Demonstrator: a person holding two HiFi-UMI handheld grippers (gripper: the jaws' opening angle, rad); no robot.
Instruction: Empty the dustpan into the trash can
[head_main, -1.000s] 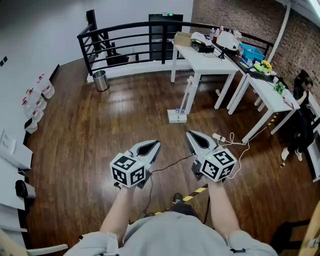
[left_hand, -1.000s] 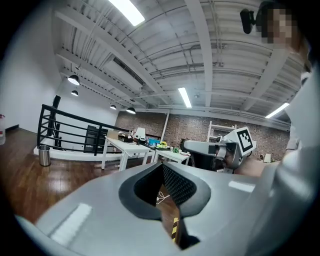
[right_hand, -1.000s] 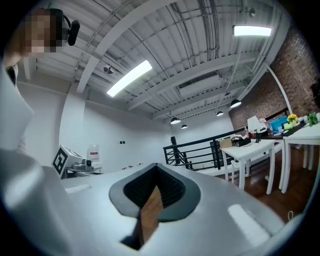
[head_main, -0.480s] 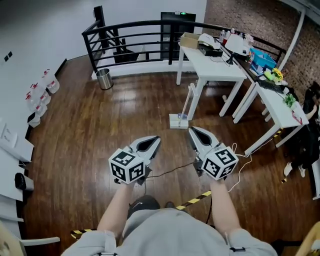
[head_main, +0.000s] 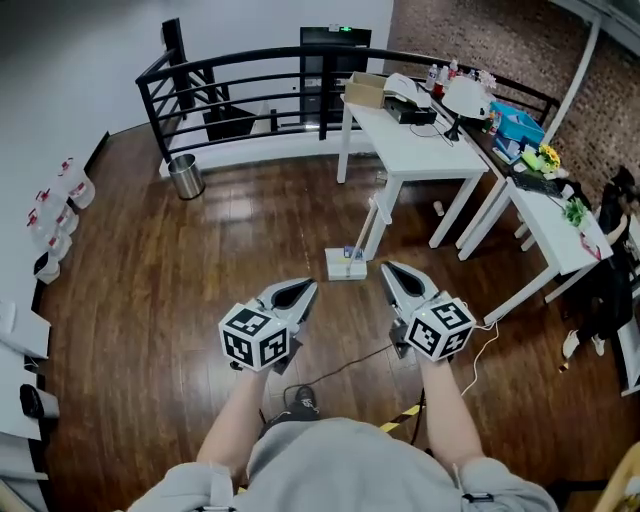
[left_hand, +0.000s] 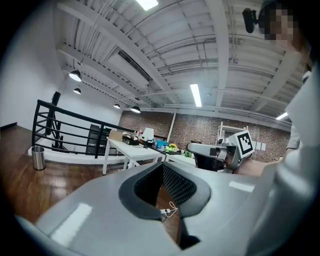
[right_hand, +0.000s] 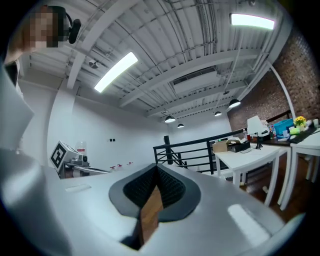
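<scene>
Far off, upright metal trash can (head_main: 185, 176)

Words, numbers, brands: none I can read.
My left cube (head_main: 258, 338): black-and-white square markers, no letters.
My right cube (head_main: 440, 328): likewise, markers only.

Trash can (head_main: 185, 176) far left by railing (head_main: 250, 58); dustpan (head_main: 345, 265) on floor beside table (head_main: 400, 135)

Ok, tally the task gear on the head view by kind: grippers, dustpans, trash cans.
Grippers: 2, the left gripper and the right gripper
Dustpan: 1, on the floor by the table leg
Trash can: 1, by the railing
Total: 4
</scene>
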